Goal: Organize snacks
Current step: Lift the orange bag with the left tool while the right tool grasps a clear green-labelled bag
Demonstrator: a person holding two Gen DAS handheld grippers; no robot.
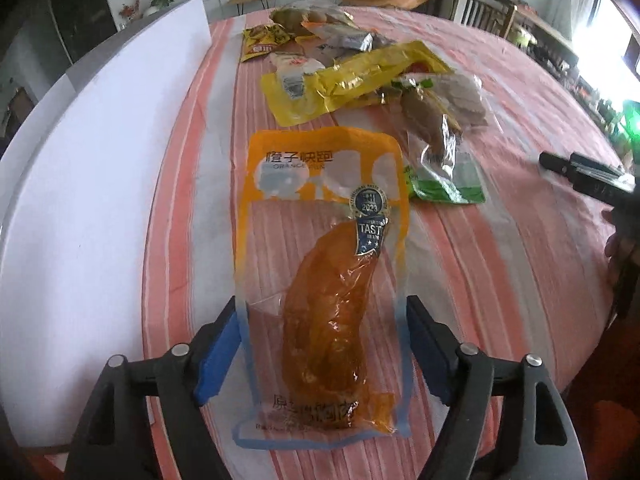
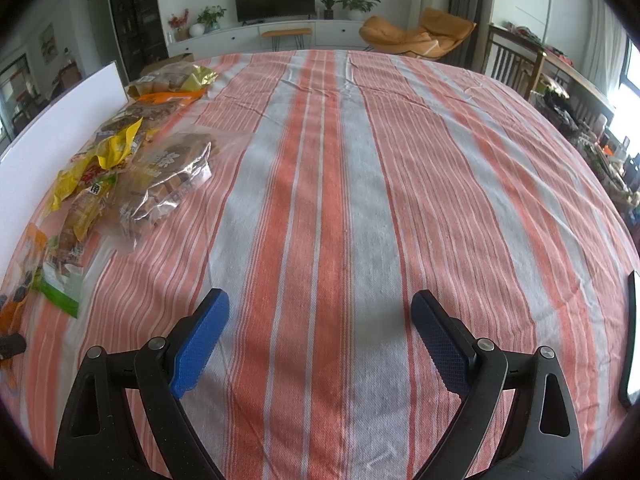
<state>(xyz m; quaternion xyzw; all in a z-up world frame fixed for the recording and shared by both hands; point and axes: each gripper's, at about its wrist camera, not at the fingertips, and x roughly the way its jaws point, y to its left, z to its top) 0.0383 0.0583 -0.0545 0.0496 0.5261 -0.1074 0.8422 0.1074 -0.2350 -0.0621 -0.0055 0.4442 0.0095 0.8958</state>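
Note:
A clear and orange packet with an orange chicken breast [image 1: 324, 280] lies flat on the striped tablecloth [image 1: 500, 240]. My left gripper [image 1: 322, 312] is open, its blue pads on either side of the packet's lower half, apart from its edges. Behind it lie a yellow packet [image 1: 344, 80], a clear and green packet [image 1: 444, 152] and more snacks at the back [image 1: 320, 28]. My right gripper [image 2: 320, 306] is open and empty over bare cloth [image 2: 340, 160]. The snack pile [image 2: 136, 168] lies to its far left. The right gripper also shows in the left wrist view [image 1: 584, 176].
A white board [image 1: 100, 200] stands along the table's left side, also in the right wrist view [image 2: 52, 132]. A dark flat device [image 2: 630, 340] lies at the table's right edge. Chairs and a cabinet stand beyond the table.

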